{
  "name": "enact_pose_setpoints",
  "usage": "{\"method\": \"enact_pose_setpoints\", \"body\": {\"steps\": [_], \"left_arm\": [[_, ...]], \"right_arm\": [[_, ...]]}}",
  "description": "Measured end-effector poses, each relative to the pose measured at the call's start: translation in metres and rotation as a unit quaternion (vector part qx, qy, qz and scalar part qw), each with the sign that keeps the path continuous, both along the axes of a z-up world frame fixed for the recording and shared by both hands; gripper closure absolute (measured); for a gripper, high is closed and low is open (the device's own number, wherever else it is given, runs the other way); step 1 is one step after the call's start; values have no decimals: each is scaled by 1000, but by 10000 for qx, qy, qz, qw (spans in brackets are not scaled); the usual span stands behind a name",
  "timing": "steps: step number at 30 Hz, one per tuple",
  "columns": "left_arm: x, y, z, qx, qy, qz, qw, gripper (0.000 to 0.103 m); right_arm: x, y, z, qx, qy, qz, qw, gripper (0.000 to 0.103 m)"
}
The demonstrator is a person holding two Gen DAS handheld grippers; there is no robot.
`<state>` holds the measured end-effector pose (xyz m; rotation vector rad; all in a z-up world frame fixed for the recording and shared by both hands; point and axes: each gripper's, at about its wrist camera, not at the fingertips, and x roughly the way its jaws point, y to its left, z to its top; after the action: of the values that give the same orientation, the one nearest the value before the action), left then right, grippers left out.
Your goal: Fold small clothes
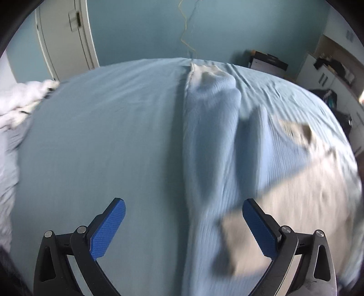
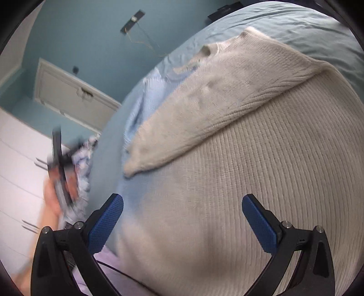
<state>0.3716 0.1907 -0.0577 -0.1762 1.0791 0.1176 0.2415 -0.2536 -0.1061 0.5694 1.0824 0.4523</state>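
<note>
A cream ribbed knit sweater point(image 2: 261, 159) lies on the blue bed sheet point(image 2: 284, 20), one sleeve point(image 2: 204, 104) folded across its body. In the left wrist view the sweater point(image 1: 218, 141) runs up the bed, its left edge straight, blurred on the right. My left gripper point(image 1: 183, 225) is open and empty just above the sweater's near end. My right gripper point(image 2: 182, 223) is open and empty over the sweater's body. The other gripper point(image 2: 60, 168) shows blurred at the left of the right wrist view, in a hand.
Bare blue sheet point(image 1: 91, 136) lies left of the sweater. Rumpled white bedding point(image 1: 20, 98) sits at the bed's left edge. A white door point(image 1: 66, 38) and blue wall stand behind. White drawers point(image 2: 20, 182) are left; cluttered furniture point(image 1: 329, 70) is right.
</note>
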Motion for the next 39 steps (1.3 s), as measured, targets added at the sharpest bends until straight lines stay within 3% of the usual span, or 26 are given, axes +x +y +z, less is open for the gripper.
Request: {"method": "enact_pose_setpoints", "body": {"steps": [2,7,11,14,17,18,19,20,21,23,25,30,33,36,37,39], "left_arm": [[56,13,-16,-406,152,166,9989,0],[146,48,-60,-1047,481,918,9891,0],[192,65,-94,-1356,585,1504,9775,0],[210,59,-112,-1640,585,1507,9731,1],[227,41,-115,-1221,563,1345,9817,2],[231,34,-114,-1163,557,1226,9840,11],[233,28,-113,-1279,510,1053,9849,48],[233,24,-109,-1454,454,958,9837,70],[232,22,-106,-1531,425,936,9829,75],[226,15,-95,-1316,422,836,9869,88],[215,19,-77,-1289,260,868,9875,91],[159,58,-11,-1511,-390,1377,9781,92],[99,100,15,-1808,-742,2017,9598,91],[26,130,14,-2024,-881,2486,9431,86],[8,138,9,-2157,-889,2546,9385,77],[-26,156,-2,-2399,-823,2699,9289,27]], "right_arm": [[-1,2,-3,83,-35,125,9999,1],[5,13,-15,-92,-132,310,9994,1],[11,16,-31,-90,0,395,9992,1],[16,15,-44,-67,215,391,9990,1],[17,8,-49,20,338,286,9990,1],[16,7,-49,39,346,275,9990,1],[16,7,-49,36,351,268,9990,1],[15,8,-49,18,348,264,9990,1],[14,9,-49,-17,338,276,9990,1],[12,13,-48,-130,322,321,9989,1],[8,17,-45,-275,275,361,9986,1],[0,17,-40,-359,244,317,9986,1],[-2,16,-33,-315,203,218,9991,1],[-3,19,-29,-299,156,183,9993,1],[-3,20,-28,-298,144,179,9993,1],[-4,22,-25,-299,118,190,9993,1]]}}
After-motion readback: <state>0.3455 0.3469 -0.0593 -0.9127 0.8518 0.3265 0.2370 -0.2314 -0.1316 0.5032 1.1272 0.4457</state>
